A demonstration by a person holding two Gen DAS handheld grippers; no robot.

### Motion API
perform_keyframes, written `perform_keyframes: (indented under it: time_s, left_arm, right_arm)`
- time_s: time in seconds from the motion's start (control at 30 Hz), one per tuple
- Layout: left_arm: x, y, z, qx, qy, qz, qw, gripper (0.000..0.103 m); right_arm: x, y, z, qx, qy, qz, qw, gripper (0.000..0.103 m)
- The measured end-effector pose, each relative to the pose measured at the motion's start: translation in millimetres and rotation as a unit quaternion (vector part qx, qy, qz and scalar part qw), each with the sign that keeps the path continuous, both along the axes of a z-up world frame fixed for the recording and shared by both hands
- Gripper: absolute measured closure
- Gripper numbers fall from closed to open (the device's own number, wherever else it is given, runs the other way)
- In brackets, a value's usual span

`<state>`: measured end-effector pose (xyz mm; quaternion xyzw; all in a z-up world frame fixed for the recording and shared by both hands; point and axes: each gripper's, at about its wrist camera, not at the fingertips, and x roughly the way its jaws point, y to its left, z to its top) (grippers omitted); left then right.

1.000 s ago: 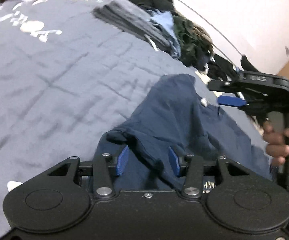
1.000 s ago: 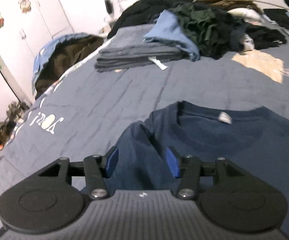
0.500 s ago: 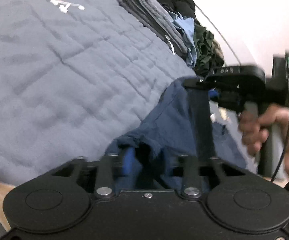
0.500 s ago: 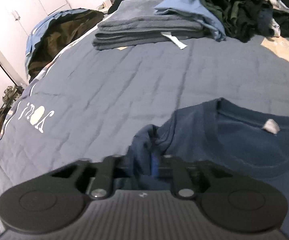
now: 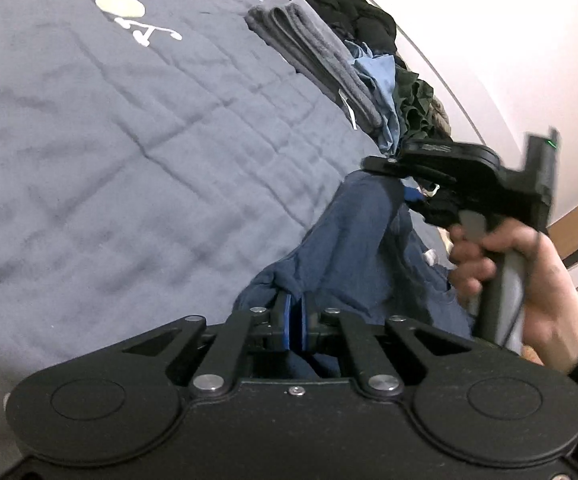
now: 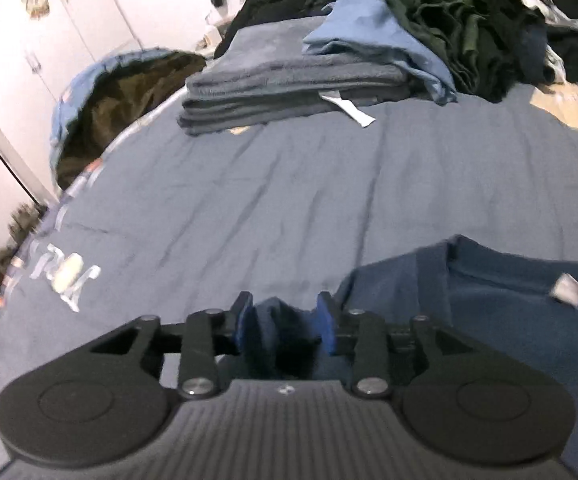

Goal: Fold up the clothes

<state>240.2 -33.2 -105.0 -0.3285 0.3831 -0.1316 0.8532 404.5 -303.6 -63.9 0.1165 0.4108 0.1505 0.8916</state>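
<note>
While both grippers sit at the same edge of the navy T-shirt [image 6: 501, 320], the garment lies on the grey-blue quilt [image 5: 137, 168] with its collar and white tag toward the heap of unfolded clothes [image 6: 469, 20]. Left gripper [image 5: 296, 320]: blue pads pinched together on a bunched fold of the shirt's near edge, cloth clamped. Right gripper [image 6: 285, 326]: jaws have just been opening, part-way apart, with a lump of shirt fabric between the pads; whether they press on it I cannot tell. From the left view, the right gripper is farther up the same edge, toward the collar, held in the person's hand [image 5: 529, 280]. Judgement: the held edge runs from one gripper to the other, and the shirt body lies to the right of both, so the fold would carry that edge across. A folded grey stack [image 6: 289, 92] lies well apart.
</note>
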Motion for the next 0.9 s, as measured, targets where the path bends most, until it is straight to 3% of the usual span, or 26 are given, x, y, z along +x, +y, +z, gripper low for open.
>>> perform_keyframes:
  time_s: [0.07,0.3,0.4,0.53,0.6,0.63,0.9]
  left_arm:
    - [-1,-1,0,-0.003,0.002,0.002,1.0000,0.097]
    - [4,-1,-1,-0.007,0.008,0.007,0.9999,0.092]
    - [4,-3,0,0.000,0.008,0.008,0.9999,0.082]
    - [2,-7,3,0.013,0.001,0.002,0.9999,0.077]
    - [2,-7,4,0.017,0.001,0.000,0.9999,0.075]
    - [1,-7,4,0.018,0.001,0.000,0.9998,0.075]
    - [1,-12,6,0.039,0.002,-0.007,0.9992,0.075]
  right_arm:
    - [-14,-7,11,-0.013,-0.019,0.018,1.000,0.061]
    - [-62,-37,18,-0.079,-0.041,0.074,0.993,0.060]
    - [-71,-47,4,-0.109,-0.024,0.076,0.991,0.060]
    - [-72,-44,-17,-0.143,0.011,0.073,0.987,0.062]
    - [-74,-42,-21,-0.139,0.022,0.075,0.987,0.083]
    - [-76,-43,-19,-0.125,0.027,0.073,0.989,0.100]
    - [-98,-58,20,-0.104,-0.033,0.034,0.993,0.102]
